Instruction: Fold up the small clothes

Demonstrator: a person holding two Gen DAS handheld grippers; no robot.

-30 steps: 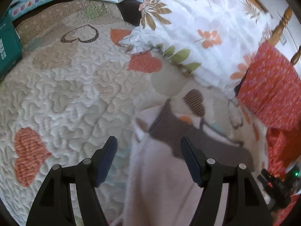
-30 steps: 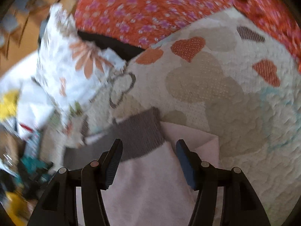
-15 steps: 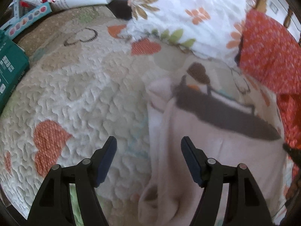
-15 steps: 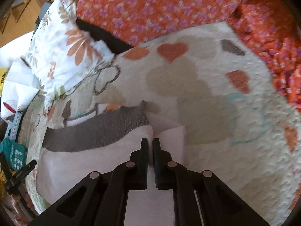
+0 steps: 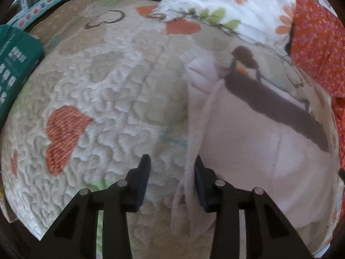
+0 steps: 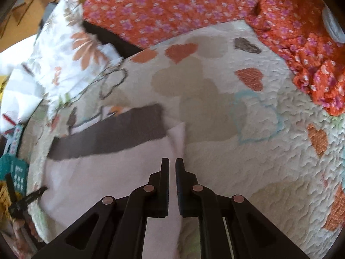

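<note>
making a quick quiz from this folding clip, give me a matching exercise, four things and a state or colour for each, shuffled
Things:
1. left gripper
2. right gripper
3. waistband
4. box

States or colours:
A. dark brown
B. teal
C. open, around the edge of the pink garment
D. shut on the pink garment

Pairs: 1-C, 2-D, 3-A, 4-B

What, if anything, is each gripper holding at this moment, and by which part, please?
The right gripper is shut on the pink garment, pinching its right side edge below the brown band. The left gripper is open around the other edge, gripping nothing.
</note>
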